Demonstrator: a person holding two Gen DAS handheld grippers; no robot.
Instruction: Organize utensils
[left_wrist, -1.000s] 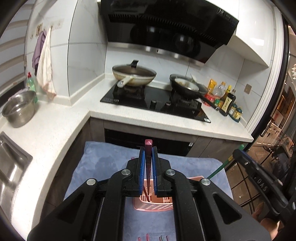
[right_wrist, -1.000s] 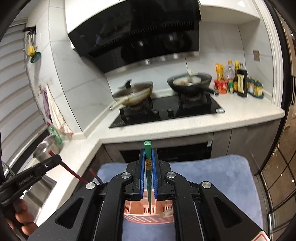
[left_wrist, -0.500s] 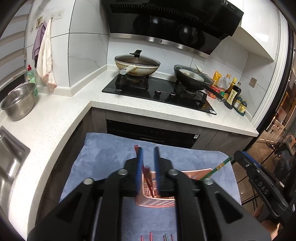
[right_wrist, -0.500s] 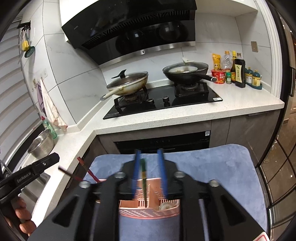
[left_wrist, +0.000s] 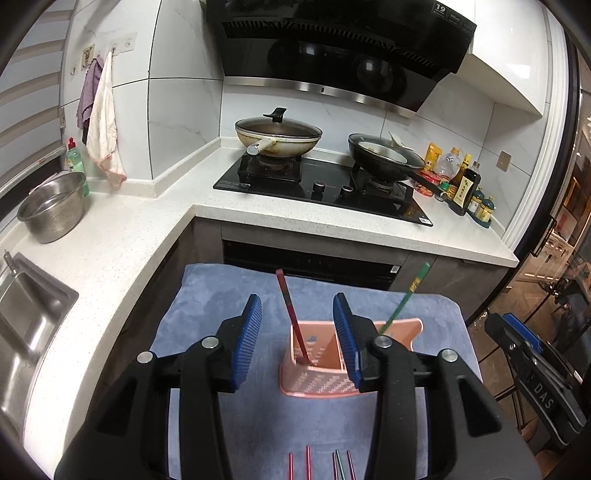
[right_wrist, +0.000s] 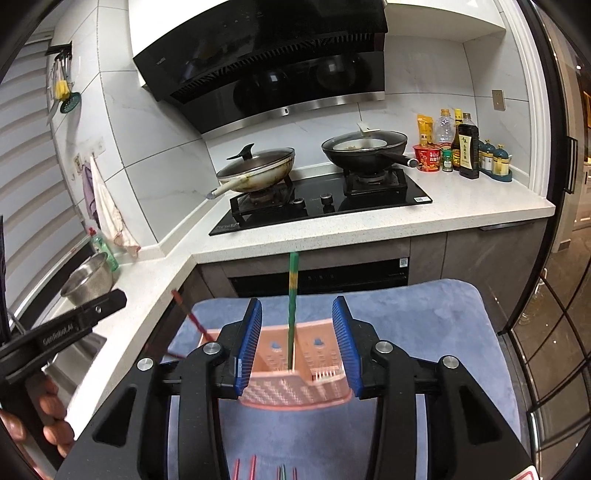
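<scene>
Drop step done: my left tongs (left_wrist: 297, 328) and right tongs (right_wrist: 297, 328) have just been opening, empty now, half-wide. Red chopstick (left_wrist: 291, 314) and green chopstick (right_wrist: 291, 295) stand in pink holder (left_wrist: 317, 382). Next: fetch remaining chopsticks (left_wrist: 321, 467) lying near on blue mat (left_wrist: 221, 295).

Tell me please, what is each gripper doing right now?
Left gripper: open, jaws just opened, red chopstick released into the pink holder.
Right gripper: open, jaws just opened, green chopstick released.

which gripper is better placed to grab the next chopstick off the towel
Roughly even, slightly left. Both the left gripper and right gripper stand open and empty, and the loose chopsticks lie just below the left's fingers, near centre.
</scene>
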